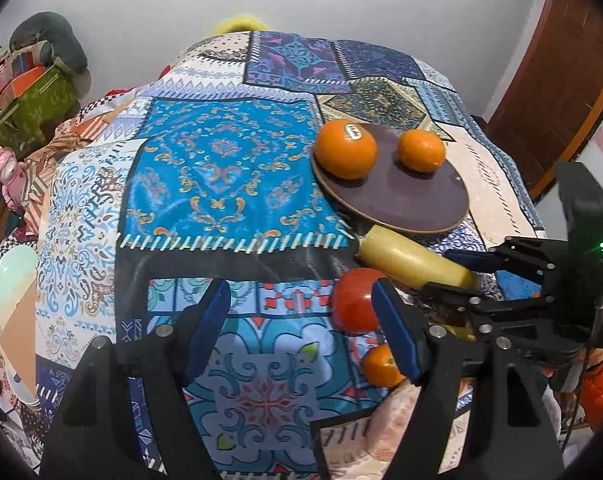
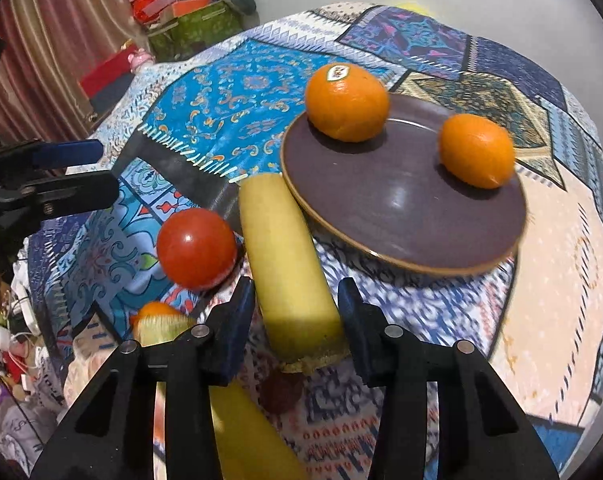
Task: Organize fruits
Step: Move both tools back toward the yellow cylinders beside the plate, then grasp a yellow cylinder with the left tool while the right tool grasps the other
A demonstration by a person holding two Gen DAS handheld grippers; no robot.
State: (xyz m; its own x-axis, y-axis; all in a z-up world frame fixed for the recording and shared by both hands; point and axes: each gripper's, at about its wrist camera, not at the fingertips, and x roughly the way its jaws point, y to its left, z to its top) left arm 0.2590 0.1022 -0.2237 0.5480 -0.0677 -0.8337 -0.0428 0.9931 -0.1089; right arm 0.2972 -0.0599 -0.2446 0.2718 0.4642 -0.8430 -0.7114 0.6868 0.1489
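Blue-padded jaws of the right gripper (image 2: 297, 320) stand narrowed on either side of the near end of a yellow banana-like fruit (image 2: 287, 264); a thin gap seems to show at each pad, so whether they actually press on it cannot be told. From these jaws, a red tomato (image 2: 196, 248) lies at about ten o'clock, just beside the fruit's left flank. At eight o'clock a small orange (image 2: 155, 312) sits half hidden beside something pale and fuzzy. Directly below, another yellow piece (image 2: 245, 440) runs under the gripper body. At one o'clock is a dark purple plate (image 2: 401, 216), its rim touching or nearly touching the yellow fruit's far end. It carries a large stickered orange (image 2: 346, 102) at its far left edge and a smaller orange (image 2: 475, 151) toward its right, the two apart.

The left gripper (image 1: 305, 328) has its jaws moderately wide with only patterned tablecloth (image 1: 221, 168) between them. In its own view the tomato lies just behind its right pad (image 1: 395, 332), at about two o'clock, and the small orange peeks out just below. The plate with its two oranges lies farther off at one o'clock, and the other gripper reaches in from three o'clock.

Beyond the table, at ten o'clock in the left view, cluttered boxes (image 1: 33, 100) stand against a white wall.
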